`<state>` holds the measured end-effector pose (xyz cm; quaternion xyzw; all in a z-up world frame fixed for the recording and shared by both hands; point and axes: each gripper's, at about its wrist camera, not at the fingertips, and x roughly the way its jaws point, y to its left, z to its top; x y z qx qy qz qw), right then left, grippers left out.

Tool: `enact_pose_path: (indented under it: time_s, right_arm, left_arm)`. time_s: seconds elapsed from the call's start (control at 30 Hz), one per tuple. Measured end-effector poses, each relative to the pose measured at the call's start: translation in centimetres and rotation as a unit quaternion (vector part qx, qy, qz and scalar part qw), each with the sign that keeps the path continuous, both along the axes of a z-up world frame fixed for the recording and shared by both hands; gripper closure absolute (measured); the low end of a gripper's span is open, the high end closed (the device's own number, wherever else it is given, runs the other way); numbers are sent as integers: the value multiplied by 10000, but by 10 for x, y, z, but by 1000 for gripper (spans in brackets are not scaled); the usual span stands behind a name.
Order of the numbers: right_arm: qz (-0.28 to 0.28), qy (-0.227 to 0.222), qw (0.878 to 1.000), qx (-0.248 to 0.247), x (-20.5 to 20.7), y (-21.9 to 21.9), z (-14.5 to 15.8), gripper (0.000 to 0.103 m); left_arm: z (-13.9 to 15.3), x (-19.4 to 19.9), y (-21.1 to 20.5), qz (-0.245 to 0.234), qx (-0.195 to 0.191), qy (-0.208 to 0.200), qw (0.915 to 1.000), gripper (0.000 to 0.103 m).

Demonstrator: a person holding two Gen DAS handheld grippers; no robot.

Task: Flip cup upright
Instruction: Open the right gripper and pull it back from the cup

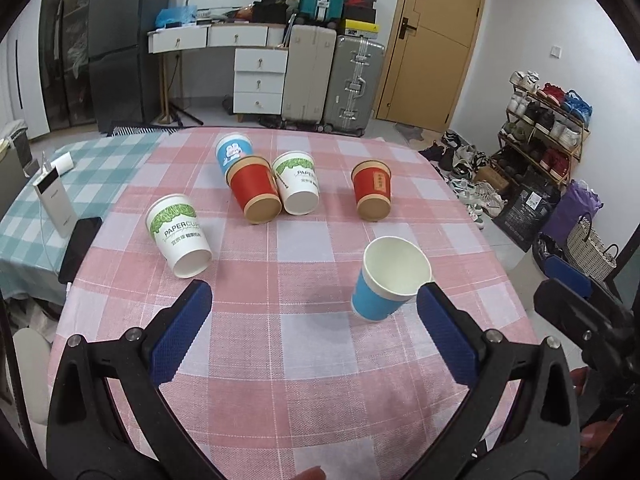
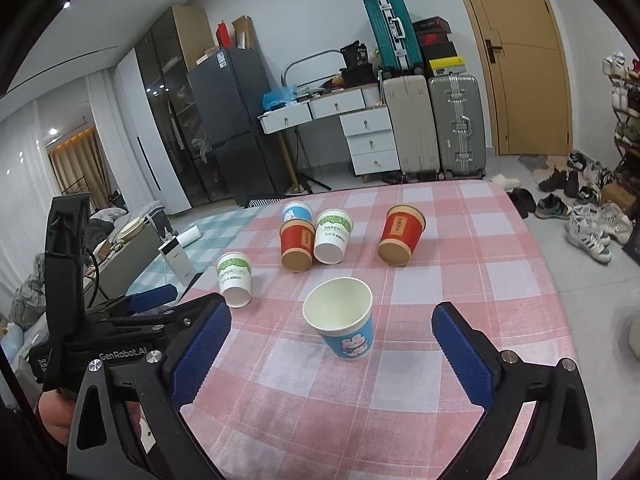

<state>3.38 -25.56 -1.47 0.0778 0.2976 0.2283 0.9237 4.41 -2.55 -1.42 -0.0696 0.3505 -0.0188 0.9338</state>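
A blue paper cup [image 1: 384,284] [image 2: 344,322] stands upright, mouth up, on the pink checked tablecloth [image 1: 304,360]. Nothing grips it. It stands in front of my right gripper [image 2: 330,314], level with the open fingertips, with gaps on both sides. My left gripper [image 1: 314,294] is also open and empty, its right fingertip [image 1: 432,300] close beside the cup. Farther back, several cups lie on their sides with their bases toward me: a white one [image 1: 180,236], a red one [image 1: 254,192], a white one [image 1: 296,188], a blue one [image 1: 234,152] and a red one [image 1: 372,190].
A white power bank [image 1: 56,204] and a black phone [image 1: 80,248] sit at the table's left edge by a teal checked cloth [image 1: 80,160]. Shoes [image 1: 468,184] and bags [image 1: 588,248] cover the floor past the right edge. My right gripper's body [image 1: 568,280] shows at far right.
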Motion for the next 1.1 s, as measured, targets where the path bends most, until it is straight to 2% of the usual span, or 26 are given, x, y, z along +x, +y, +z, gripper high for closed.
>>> enact_pose_path:
  time_s: [0.4, 0.63, 1.1]
  right_arm:
    - [25, -309, 9995, -31, -32, 1, 23, 0]
    - [51, -311, 9995, -48, -37, 5, 23, 0]
    - [122, -299, 9995, -10, -42, 7, 22, 0]
  left_arm:
    - [26, -36, 0, 115, 167, -414, 9989, 1]
    - [29, -44, 2, 10, 52, -449, 9990, 1]
    - [39, -58, -1, 50, 101, -565, 9983, 1]
